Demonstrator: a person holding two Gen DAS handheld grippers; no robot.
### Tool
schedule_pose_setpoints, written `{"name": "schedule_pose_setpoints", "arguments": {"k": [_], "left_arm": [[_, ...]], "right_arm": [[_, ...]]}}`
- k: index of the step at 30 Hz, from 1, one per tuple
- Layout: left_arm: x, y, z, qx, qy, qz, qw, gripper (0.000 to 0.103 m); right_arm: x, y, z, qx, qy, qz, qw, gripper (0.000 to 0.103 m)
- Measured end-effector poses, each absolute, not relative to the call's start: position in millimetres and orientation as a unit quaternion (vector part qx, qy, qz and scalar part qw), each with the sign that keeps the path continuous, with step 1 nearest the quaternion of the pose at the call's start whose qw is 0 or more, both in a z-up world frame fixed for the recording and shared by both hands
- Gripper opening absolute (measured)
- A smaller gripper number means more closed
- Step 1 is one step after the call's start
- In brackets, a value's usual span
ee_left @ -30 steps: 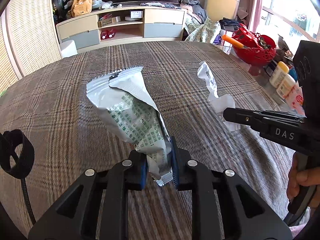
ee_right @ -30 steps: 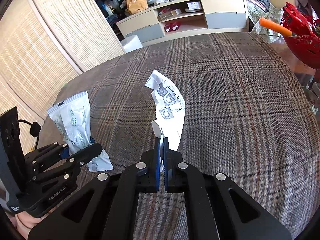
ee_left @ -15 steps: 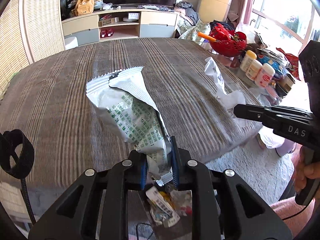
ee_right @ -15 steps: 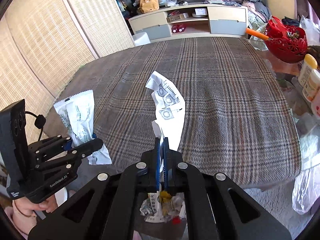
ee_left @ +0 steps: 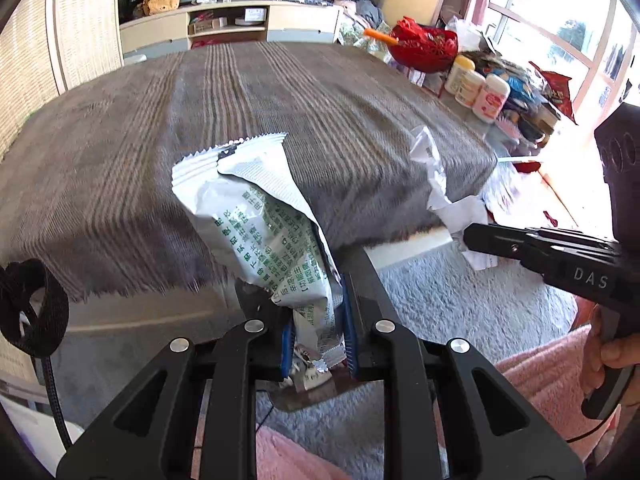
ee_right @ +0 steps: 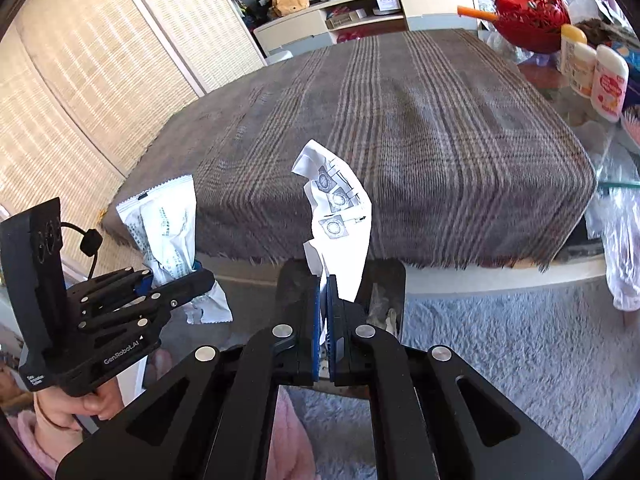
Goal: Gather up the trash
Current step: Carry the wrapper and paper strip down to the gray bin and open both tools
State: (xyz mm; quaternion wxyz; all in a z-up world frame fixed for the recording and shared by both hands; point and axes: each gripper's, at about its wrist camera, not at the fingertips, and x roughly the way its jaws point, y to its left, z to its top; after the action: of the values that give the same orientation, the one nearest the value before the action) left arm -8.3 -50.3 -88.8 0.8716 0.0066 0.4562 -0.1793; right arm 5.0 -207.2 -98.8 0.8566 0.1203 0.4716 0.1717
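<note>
My left gripper [ee_left: 316, 338] is shut on a silver wrapper with green print [ee_left: 264, 224], held upright off the table's near edge. It also shows in the right wrist view [ee_right: 160, 232]. My right gripper [ee_right: 324, 320] is shut on a crumpled white paper with printed diagrams [ee_right: 340, 220], which also shows in the left wrist view [ee_left: 436, 184]. A dark bin [ee_right: 384, 280] with trash inside stands on the floor just behind and below both grippers; its rim shows in the left wrist view [ee_left: 364, 268].
The plaid-covered table [ee_right: 400, 120] lies ahead. A grey carpet [ee_right: 500, 344] covers the floor. A red basket [ee_left: 424, 46] and bottles [ee_left: 476, 88] stand on a side table at right. Pink cloth [ee_left: 536, 376] is at lower right.
Both grippers have pulled back from over the table to past its near edge, still holding the wrapper and the paper. The bin and carpet have come into view below.
</note>
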Motion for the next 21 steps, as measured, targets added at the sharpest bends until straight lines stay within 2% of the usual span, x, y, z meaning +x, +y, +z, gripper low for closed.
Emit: {"name": "schedule_pose_setpoints", "arguments": {"k": [8,21], "left_arm": [[-22.2,-55.2,-142.6,0.000,0.496,-0.180,0.850,0.019],[-3.2,-47.3,-222.7,-0.016,0.566,-0.155,0.810,0.019]], "right_arm": [[-1.1,-200.5,-143.3,0.139,0.501,0.170,0.837,0.005],[14.1,-182.9,-209.3,0.140,0.547,0.144,0.813,0.005]]}}
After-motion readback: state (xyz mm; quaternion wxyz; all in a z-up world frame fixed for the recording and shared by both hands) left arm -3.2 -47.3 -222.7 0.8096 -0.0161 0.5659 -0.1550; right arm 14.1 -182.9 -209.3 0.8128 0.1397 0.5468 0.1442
